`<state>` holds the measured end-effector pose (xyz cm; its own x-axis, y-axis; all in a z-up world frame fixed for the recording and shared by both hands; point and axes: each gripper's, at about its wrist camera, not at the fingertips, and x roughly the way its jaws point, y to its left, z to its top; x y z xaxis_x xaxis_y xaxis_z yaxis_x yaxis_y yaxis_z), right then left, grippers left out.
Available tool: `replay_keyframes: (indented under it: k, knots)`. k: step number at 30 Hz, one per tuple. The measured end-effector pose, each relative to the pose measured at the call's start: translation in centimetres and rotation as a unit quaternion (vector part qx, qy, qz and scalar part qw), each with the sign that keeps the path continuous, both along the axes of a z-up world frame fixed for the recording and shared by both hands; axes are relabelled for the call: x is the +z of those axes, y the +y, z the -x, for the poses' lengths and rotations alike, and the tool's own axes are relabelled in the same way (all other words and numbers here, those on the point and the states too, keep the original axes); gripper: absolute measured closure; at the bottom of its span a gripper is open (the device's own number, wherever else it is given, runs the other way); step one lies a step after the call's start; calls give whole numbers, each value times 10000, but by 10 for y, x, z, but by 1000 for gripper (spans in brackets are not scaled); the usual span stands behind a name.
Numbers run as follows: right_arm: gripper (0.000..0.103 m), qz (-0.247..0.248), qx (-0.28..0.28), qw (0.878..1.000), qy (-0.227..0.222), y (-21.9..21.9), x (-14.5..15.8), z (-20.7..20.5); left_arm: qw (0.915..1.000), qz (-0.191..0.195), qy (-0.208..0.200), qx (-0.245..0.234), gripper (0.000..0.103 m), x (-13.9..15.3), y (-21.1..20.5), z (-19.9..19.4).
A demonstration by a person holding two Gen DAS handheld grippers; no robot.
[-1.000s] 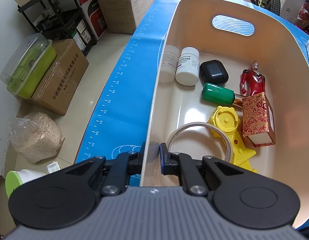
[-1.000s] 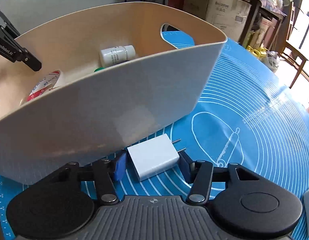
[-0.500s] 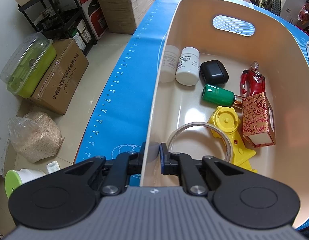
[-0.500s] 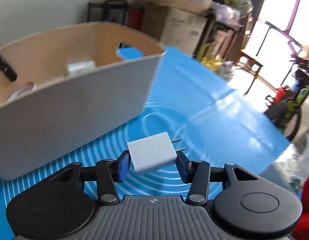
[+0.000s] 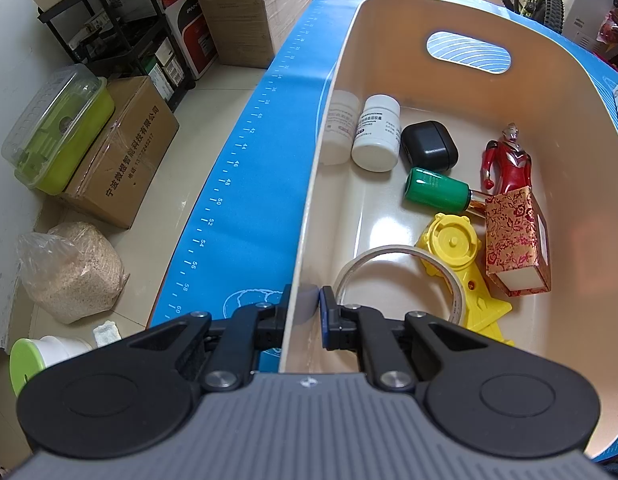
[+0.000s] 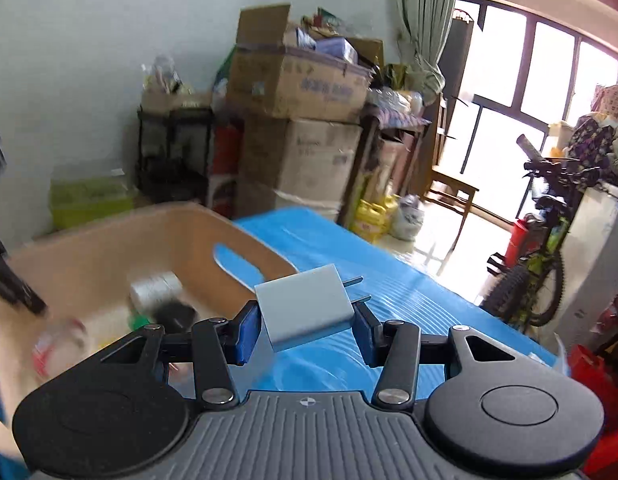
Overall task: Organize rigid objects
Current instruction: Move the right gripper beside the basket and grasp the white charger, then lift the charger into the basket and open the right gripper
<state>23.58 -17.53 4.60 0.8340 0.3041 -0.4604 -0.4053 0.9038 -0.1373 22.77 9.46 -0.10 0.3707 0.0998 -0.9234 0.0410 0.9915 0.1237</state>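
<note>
The tub (image 5: 389, 12) is open from above. Its floor is bare along the near-left wall and toward the far handle slot; the white bottle (image 5: 376, 138), black case (image 5: 429, 146), green bottle (image 5: 435, 192), red figure (image 5: 509, 160), patterned box (image 5: 515, 240), yellow tool (image 5: 453, 244) and tape roll (image 5: 393, 276) crowd the middle and right. The left hand-held gripper (image 5: 303, 312) straddles the near-left rim.

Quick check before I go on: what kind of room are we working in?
Probably a lived-in home room doubling as storage: stacked cardboard boxes against the wall, a bicycle by the big window, and a blue baking mat covering the table.
</note>
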Motion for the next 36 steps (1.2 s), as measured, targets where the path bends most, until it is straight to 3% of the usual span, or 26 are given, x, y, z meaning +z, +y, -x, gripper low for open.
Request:
replay_keyframes:
  k: [9, 18, 24, 28, 36]
  knots:
    - [48, -71, 344, 9982, 490, 71, 21, -4, 10000, -6, -6, 4, 89, 1, 1, 0]
    - [48, 470, 467, 9900, 1249, 127, -9, -7, 10000, -42, -32, -23, 89, 2, 2, 2]
    - [48, 639, 502, 9783, 1906, 139, -27, -12, 10000, -55, -32, -21, 89, 2, 2, 2]
    - [48, 722, 529, 9757, 1998, 142, -35, -7, 10000, -67, -36, -24, 88, 1, 1, 2]
    - [30, 281, 218, 9788, 2017, 135, -30, 3, 9999, -132, -44, -7, 88, 1, -3, 2]
